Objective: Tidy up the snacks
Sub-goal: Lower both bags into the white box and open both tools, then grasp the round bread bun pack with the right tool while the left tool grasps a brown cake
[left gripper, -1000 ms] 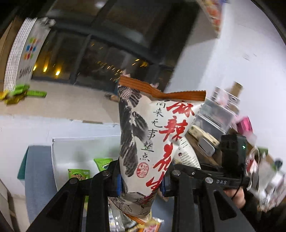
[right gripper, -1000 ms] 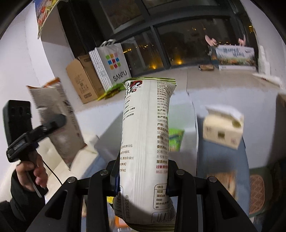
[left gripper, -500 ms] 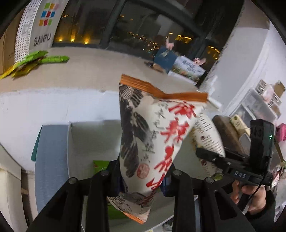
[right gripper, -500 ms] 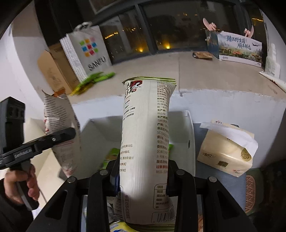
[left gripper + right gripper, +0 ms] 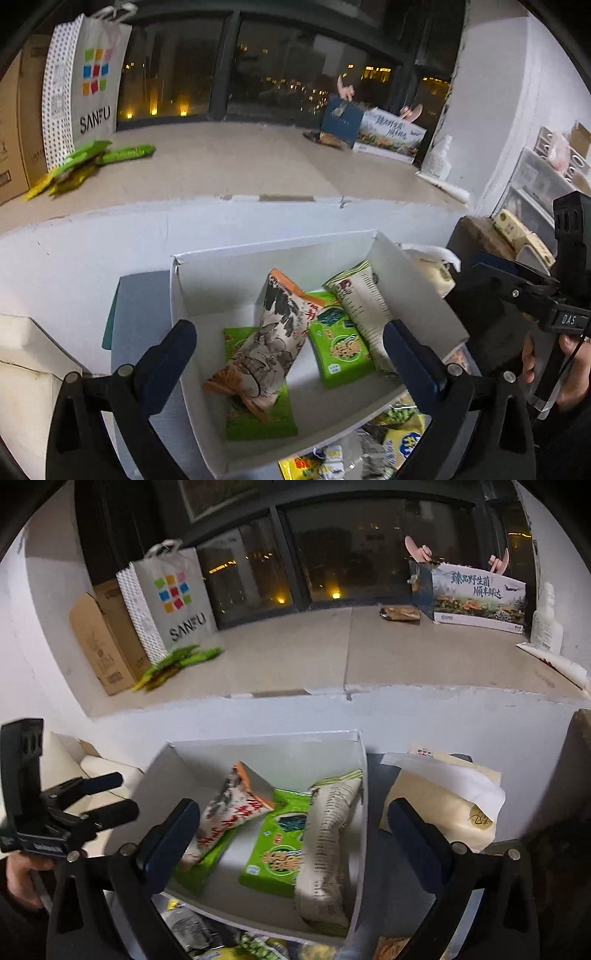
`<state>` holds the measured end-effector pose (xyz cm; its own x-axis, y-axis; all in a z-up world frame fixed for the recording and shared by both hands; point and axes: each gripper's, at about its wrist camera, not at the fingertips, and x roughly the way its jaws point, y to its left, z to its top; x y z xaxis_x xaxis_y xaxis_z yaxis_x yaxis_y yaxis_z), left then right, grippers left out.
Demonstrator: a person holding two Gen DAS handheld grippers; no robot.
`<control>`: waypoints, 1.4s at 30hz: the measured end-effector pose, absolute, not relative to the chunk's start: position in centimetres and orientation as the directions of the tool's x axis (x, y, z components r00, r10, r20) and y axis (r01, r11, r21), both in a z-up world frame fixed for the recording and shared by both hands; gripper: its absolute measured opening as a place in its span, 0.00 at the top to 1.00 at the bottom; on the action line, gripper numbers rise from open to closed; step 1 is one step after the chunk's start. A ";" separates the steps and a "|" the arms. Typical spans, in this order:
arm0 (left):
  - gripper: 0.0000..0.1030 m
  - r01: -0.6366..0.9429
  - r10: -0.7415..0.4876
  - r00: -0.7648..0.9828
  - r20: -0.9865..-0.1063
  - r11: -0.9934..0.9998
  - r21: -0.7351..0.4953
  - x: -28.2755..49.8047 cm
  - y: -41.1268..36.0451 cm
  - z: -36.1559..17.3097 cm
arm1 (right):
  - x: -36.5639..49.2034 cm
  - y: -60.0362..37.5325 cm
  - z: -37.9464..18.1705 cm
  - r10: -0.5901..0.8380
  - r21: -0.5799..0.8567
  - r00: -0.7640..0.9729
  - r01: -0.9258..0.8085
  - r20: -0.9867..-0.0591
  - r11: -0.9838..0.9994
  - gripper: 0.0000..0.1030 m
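Both the left gripper (image 5: 288, 345) and right gripper (image 5: 295, 823) have just sprung wide and empty above the white box (image 5: 236, 254), where the orange-topped snack bag (image 5: 273, 343) and pale snack bag (image 5: 328, 834) lie atop green packets (image 5: 340, 347)

blue-grey table (image 5: 140, 295), white box (image 5: 417, 295), tissue pack (image 5: 443, 812)

My left wrist camera looks steeply down along its fingers into the white box (image 5: 417, 280), close above it. My right wrist camera faces the same box (image 5: 266, 742) from its other side. Both share the windowsill and the SANFU bag (image 5: 88, 85).
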<state>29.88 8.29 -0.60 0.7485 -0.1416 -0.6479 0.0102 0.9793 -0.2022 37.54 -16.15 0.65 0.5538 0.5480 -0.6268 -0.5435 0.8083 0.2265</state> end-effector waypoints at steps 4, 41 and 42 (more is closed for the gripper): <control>0.00 0.048 -0.146 0.794 -0.591 0.983 -0.178 26.4 7.4 1.2 | 34.6 -17.1 2.4 0.588 0.219 0.572 -0.585 -0.572 0.781 0.00; 0.00 0.132 -0.214 0.873 -0.437 0.968 -0.212 2.9 2.3 -2.6 | 15.8 -33.4 -5.3 0.572 0.309 0.627 -0.485 -0.529 0.818 0.00; 0.00 0.127 -0.212 0.875 -0.436 0.968 -0.216 2.8 2.4 -2.7 | 16.3 -33.3 -5.5 0.562 0.305 0.626 -0.476 -0.541 0.825 0.00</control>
<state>2.76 2.43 -2.70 0.8745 -0.2122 -0.4361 0.1272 0.9681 -0.2159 16.31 -33.31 -5.48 0.6263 0.5617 -0.5405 -0.4761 0.8247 0.3053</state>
